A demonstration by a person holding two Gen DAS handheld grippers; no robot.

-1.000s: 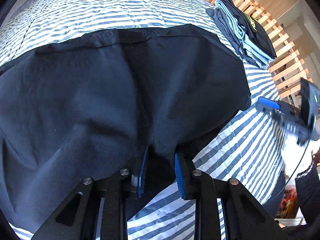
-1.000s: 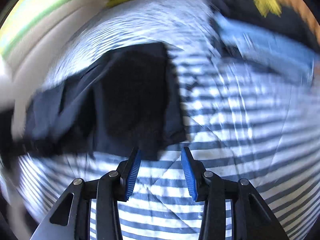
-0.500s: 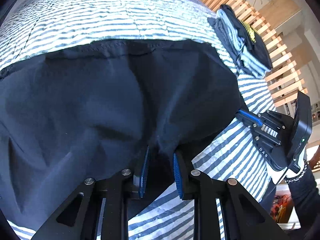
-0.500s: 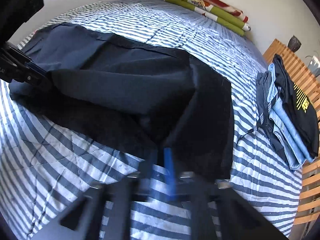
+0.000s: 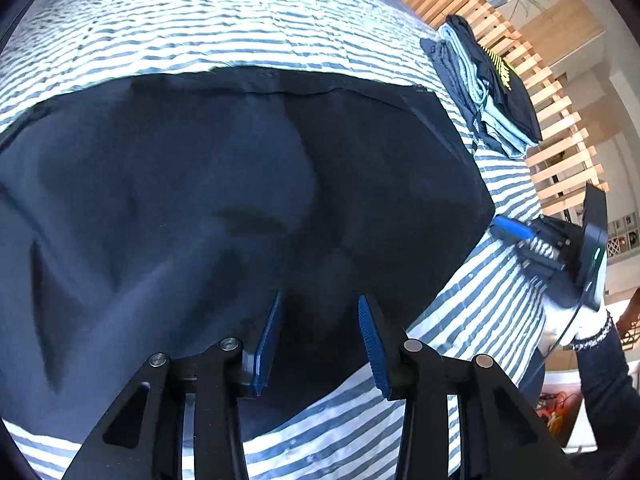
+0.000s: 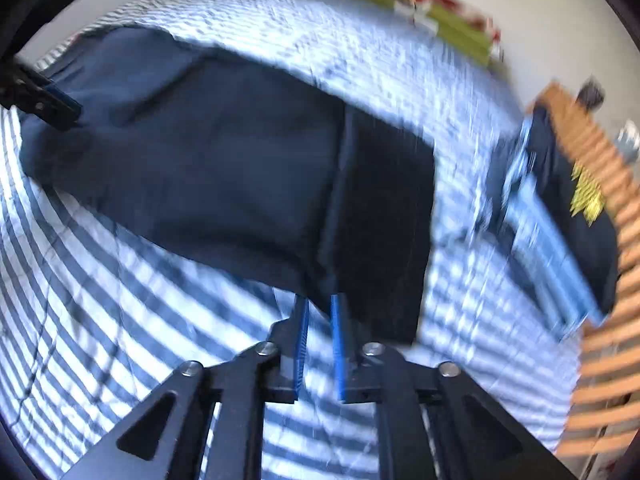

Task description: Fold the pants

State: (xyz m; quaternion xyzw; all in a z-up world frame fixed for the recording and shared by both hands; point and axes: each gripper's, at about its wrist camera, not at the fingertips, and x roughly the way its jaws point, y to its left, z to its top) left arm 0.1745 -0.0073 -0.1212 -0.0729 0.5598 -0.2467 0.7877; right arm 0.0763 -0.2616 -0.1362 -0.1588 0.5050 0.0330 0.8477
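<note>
The pants (image 5: pixel 224 200), dark navy, lay spread across the striped bed (image 5: pixel 248 32), folded over themselves, with a darker band of cloth along their right end in the right wrist view (image 6: pixel 384 224). Their near edge sagged toward both tools.

The left tool (image 5: pixel 318 340) stood partly open above the near edge of the pants. Its jaws had just been opening, and dark cloth lay below and between the blue pads (image 5: pixel 267 344), but the pads did not press on it.

The right tool (image 6: pixel 320 344) was narrow, its jaws set a slim gap apart after opening a little. Its tips sat at the lower corner of the pants; the view was blurred, and I could not tell whether any cloth was pinched there. From the left wrist view this tool (image 5: pixel 516 232) showed at the right corner of the pants, carried by a hand in a dark sleeve (image 5: pixel 600 364).

A stack of folded clothes (image 5: pixel 488 84) rested at the far right edge of the bed, well apart from the pants, beside a wooden slatted frame (image 5: pixel 560 148). Green and red pillows (image 6: pixel 420 4) lay at the head of the bed.
</note>
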